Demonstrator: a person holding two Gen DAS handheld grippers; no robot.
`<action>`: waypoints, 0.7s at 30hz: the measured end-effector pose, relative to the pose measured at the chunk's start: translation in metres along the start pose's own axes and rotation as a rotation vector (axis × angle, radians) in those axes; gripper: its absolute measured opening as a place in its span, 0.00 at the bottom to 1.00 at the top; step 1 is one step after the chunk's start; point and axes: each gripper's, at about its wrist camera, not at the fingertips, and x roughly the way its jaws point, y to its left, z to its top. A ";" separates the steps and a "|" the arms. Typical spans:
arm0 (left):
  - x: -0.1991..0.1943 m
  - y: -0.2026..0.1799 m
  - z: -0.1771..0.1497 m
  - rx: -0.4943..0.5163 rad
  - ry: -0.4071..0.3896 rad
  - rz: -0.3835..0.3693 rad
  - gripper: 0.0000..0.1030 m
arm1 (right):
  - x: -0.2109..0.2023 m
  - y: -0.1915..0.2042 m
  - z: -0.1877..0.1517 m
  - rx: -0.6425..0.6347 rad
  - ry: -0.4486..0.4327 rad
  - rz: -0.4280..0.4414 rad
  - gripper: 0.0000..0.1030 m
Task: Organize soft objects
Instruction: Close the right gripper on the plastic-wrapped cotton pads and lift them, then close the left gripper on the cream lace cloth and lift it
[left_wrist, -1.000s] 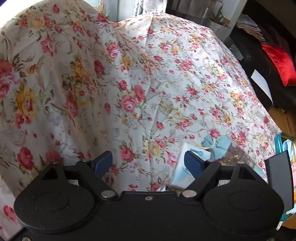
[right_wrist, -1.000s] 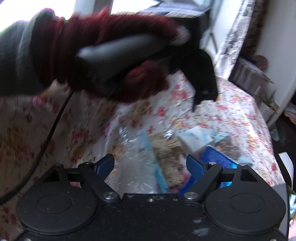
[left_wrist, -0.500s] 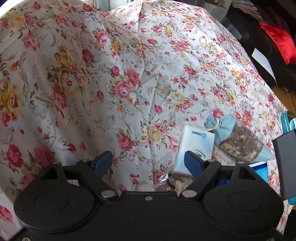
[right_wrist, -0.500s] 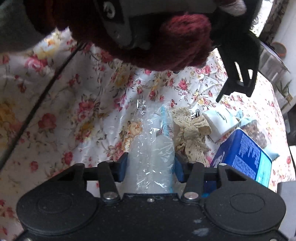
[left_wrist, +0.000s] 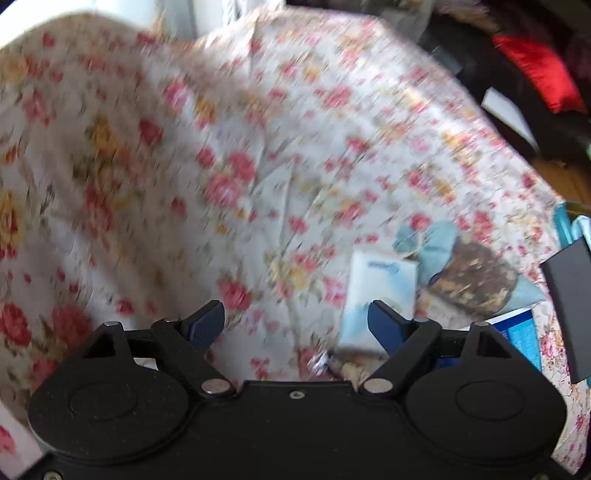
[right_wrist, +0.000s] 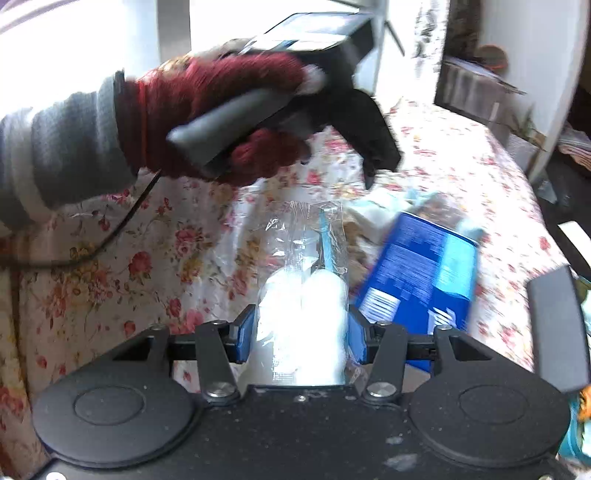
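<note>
My right gripper (right_wrist: 301, 338) is shut on a clear plastic bag of white cotton balls (right_wrist: 304, 295) and holds it above the floral cloth. A blue box (right_wrist: 421, 273) lies just right of the bag. My left gripper (left_wrist: 297, 325) is open and empty over the cloth; it also shows in the right wrist view (right_wrist: 373, 155), held by a red-gloved hand. A white tissue pack (left_wrist: 376, 291) and a blue-tied sachet of dried bits (left_wrist: 469, 273) lie by its right finger. A lace piece (left_wrist: 351, 369) peeks out below.
The flower-print cloth (left_wrist: 258, 166) covers the whole table. A red cushion (left_wrist: 539, 70) lies on dark furniture at the far right. A cable (right_wrist: 122, 229) trails from the left hand. A teal basket rim (left_wrist: 561, 225) sits at the table's right edge.
My right gripper closed on the bag of cotton balls and lifted it. The left gripper swung up and away; its view is now blurred.
</note>
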 end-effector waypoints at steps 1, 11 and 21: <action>-0.002 -0.003 -0.002 0.019 -0.035 -0.004 0.79 | -0.007 -0.004 -0.004 0.006 -0.007 -0.008 0.48; -0.021 -0.013 -0.040 0.027 -0.002 0.154 0.80 | -0.047 -0.073 -0.033 0.201 -0.081 -0.074 0.48; -0.013 -0.011 -0.061 -0.233 0.062 0.084 0.81 | -0.050 -0.107 -0.056 0.320 -0.092 -0.126 0.48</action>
